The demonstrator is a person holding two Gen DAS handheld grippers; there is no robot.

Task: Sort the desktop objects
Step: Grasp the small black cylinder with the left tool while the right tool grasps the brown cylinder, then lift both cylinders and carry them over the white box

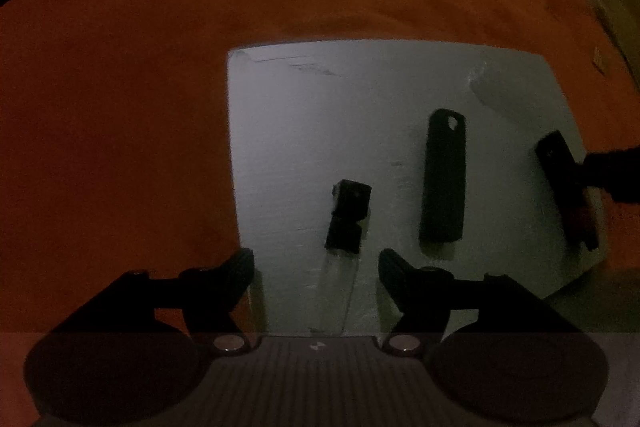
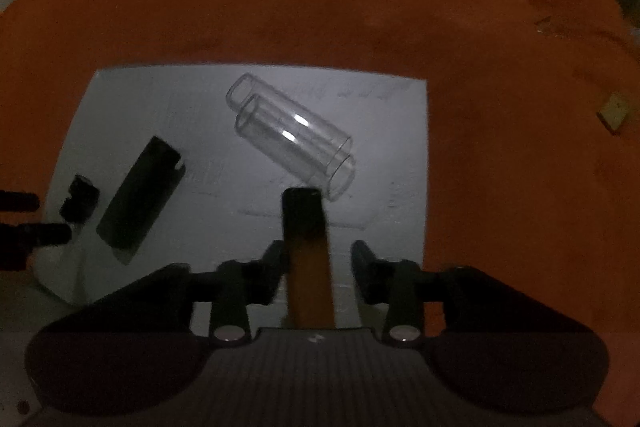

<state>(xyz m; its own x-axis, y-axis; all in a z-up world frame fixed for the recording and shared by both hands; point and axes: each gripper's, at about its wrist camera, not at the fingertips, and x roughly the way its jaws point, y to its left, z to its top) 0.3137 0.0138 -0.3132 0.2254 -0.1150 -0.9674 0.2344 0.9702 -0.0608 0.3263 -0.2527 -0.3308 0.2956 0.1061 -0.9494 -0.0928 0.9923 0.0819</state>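
The orange cloth (image 1: pixel 120 107), soft and lightly rumpled, is covering the desk and carrying a smooth white board (image 1: pixel 320 115) on which every item is lying. Near the board's left edge, the left gripper (image 1: pixel 316 267) is hanging with its jaws apart and nothing pressed between them; directly ahead a small black clip-like piece (image 1: pixel 348 215) on a clear stem is lying, long axis pointing along the gripper's line into the gap. To its right a matte black rounded bar (image 1: pixel 444 179) with a hole at its far end is lying roughly parallel. Toward the board's right edge, the right gripper (image 2: pixel 320 259) is standing with jaws apart around a flat bar, black at the far end and amber nearer (image 2: pixel 308 251); the left finger seems to be touching it, the right one standing clear, so no clamp is judged. Beyond lie two clear tubes (image 2: pixel 292 135), side by side, angled diagonally. The right hand is nearer the amber bar, the left nearer the clip.
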